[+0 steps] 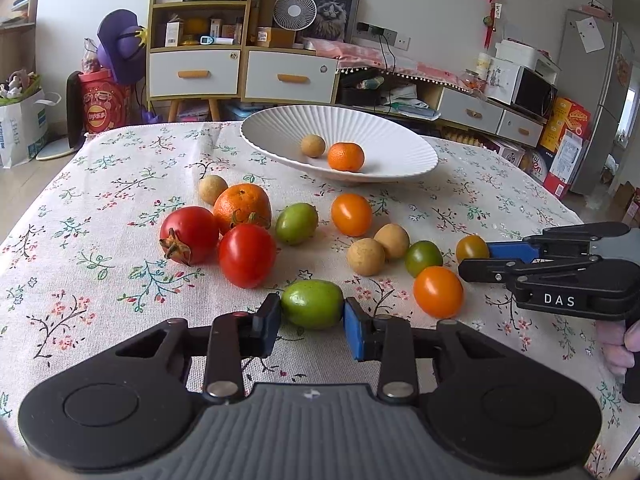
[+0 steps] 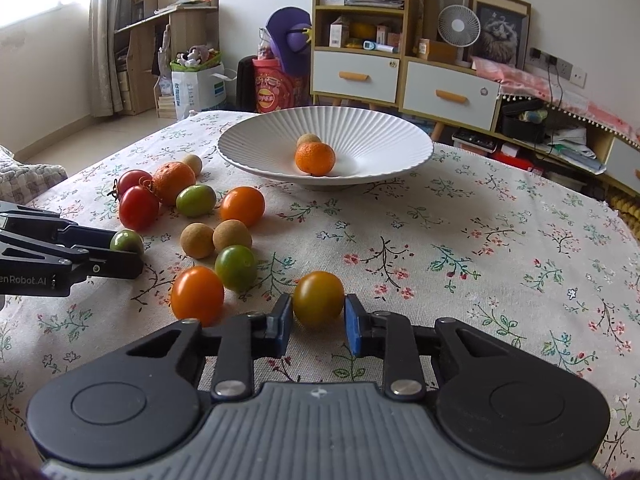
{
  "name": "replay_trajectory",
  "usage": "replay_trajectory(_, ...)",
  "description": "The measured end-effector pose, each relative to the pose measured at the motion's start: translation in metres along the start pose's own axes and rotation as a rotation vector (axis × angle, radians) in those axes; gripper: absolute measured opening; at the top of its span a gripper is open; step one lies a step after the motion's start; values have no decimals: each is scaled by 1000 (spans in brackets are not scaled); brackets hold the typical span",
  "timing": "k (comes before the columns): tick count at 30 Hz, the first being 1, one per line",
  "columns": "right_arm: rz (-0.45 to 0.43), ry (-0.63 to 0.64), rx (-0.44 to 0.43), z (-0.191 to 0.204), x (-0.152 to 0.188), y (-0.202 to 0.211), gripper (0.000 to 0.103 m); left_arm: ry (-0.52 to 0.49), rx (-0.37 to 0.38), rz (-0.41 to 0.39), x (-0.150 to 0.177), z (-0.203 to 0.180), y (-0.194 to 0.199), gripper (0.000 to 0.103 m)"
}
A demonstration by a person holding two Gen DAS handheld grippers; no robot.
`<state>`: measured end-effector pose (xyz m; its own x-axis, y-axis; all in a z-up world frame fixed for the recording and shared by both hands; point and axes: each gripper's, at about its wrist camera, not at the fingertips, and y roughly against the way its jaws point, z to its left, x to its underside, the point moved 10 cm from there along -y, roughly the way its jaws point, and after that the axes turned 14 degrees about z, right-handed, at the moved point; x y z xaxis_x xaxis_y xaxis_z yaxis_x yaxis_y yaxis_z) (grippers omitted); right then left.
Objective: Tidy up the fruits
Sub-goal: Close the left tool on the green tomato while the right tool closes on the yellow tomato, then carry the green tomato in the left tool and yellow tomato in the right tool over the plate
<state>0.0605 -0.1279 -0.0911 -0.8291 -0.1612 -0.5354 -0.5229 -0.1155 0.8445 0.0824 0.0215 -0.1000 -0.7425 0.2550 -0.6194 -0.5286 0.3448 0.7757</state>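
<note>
My left gripper [image 1: 312, 311] is shut on a green fruit [image 1: 312, 302] that rests on the floral tablecloth, one blue pad on each side of it. My right gripper [image 2: 318, 314] is shut on a brownish-orange tomato [image 2: 318, 296], also low on the cloth. Each gripper shows in the other's view: the right gripper [image 1: 476, 260] at the right edge, the left gripper [image 2: 128, 253] at the left edge. A white ribbed bowl [image 1: 420, 148] farther back holds a mandarin [image 1: 346, 157] and a longan [image 1: 313, 145].
Loose fruit lies between the grippers and the bowl: two red tomatoes [image 1: 247, 255], a large mandarin [image 1: 242, 204], orange tomatoes [image 1: 438, 291], green ones [image 1: 296, 223] and several longans [image 1: 365, 257]. Cabinets and clutter stand beyond the table's far edge.
</note>
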Motion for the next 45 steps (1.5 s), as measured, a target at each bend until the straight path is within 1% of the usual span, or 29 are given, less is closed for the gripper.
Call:
replay_trajectory(8, 6, -28, -26, 3, -5, 1, 25, -9, -1, 9, -5, -6, 0, 31)
replay_trajectory(19, -22, -48, -69, 17, -26, 10, 25, -3, -14, 25, -23, -10, 2, 31)
replay_trajectory(26, -28, -59, -85, 21, -39, 15, 25, 1, -13, 5, -42, -15, 8, 31)
replay_trajectory(32, -19, -112, -120, 9, -56, 18, 25, -15, -22, -33, -66, -20, 12, 31)
replay_trajectory(36, -23, -163, -135, -2, -70, 16, 25, -22, -32, -30, -82, -25, 8, 31)
replay_trajectory(40, -39, -194, -121, -12, -82, 14, 25, -54, -56, -40, -93, -28, 0, 31)
replay_trajectory(42, -40, -192, -114, -15, -88, 11, 25, -87, -81, -43, -100, -30, -4, 31)
replay_trajectory(45, -35, -179, -113, -20, -97, 7, 25, -109, -90, -39, -110, -29, -12, 31)
